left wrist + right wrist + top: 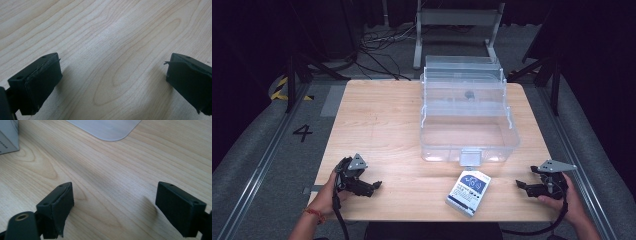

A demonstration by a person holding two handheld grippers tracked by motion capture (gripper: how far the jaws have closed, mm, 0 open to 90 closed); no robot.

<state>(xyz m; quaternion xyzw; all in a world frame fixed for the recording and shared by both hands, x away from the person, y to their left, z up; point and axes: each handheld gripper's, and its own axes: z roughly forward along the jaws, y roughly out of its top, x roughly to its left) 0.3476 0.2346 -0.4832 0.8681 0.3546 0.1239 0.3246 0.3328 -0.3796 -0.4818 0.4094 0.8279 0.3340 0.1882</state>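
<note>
A clear plastic storage box (468, 117) with its lid raised stands at the back right of the wooden table (382, 125). A small white and blue carton (468, 192) lies flat near the front edge, just in front of the box's latch. My left gripper (376, 186) rests low at the front left, pointing right, open with bare wood between its jaws (112, 80). My right gripper (519, 185) sits at the front right, pointing left toward the carton, open and holding nothing (113, 205). The carton's corner (7, 137) and the box's base (107, 128) appear in the right gripper view.
Bare tabletop spans the left half and the strip between the two grippers. A metal stand (457, 30) and cables lie on the floor behind the table. A floor mark "4" (302, 132) sits to the left.
</note>
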